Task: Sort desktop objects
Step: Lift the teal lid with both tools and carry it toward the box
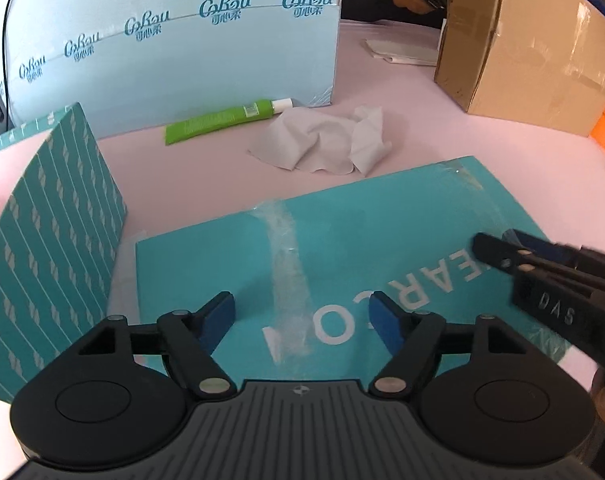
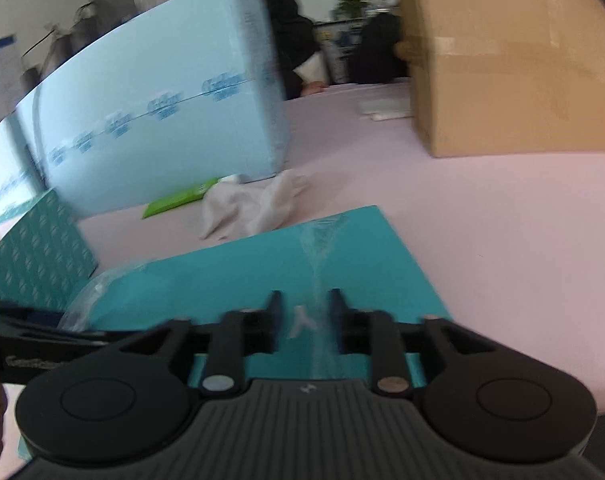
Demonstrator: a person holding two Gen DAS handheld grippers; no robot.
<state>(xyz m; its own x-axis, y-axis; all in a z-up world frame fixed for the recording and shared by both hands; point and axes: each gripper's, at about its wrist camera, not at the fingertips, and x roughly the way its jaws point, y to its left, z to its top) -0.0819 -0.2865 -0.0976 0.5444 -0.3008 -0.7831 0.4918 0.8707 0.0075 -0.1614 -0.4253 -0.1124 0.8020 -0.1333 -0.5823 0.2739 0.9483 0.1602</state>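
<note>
- While hovering tilted down over the pink table [image 1: 442, 128], both grippers empty, above the flat teal box lid [image 1: 382, 220].
- Largest behind: light blue carton [image 1: 174, 64] with printed logos, upright at the far left of the table; brown cardboard box [image 1: 522, 44] at the far right, well apart from it.
- Teal striped box [image 1: 50, 216] standing open at the left, just beside the lid's corner.
- Left gripper [image 1: 302, 316]: jaws wide apart, blue pads over the lid's white lettering and a strip of clear tape, nothing between them.
- Right gripper [image 2: 305, 308]: jaws parted more narrowly, nothing held, over the tape strip on the lid; seen in the left view coming in from the right edge.
- Crumpled white tissue [image 1: 326, 144] on the table beyond the lid's far edge.
- Green tube [image 1: 222, 120] with white cap, lying against the foot of the blue carton, next to the tissue.
- Person in dark clothes at the far side of the table, partly hidden by the cartons.
</note>
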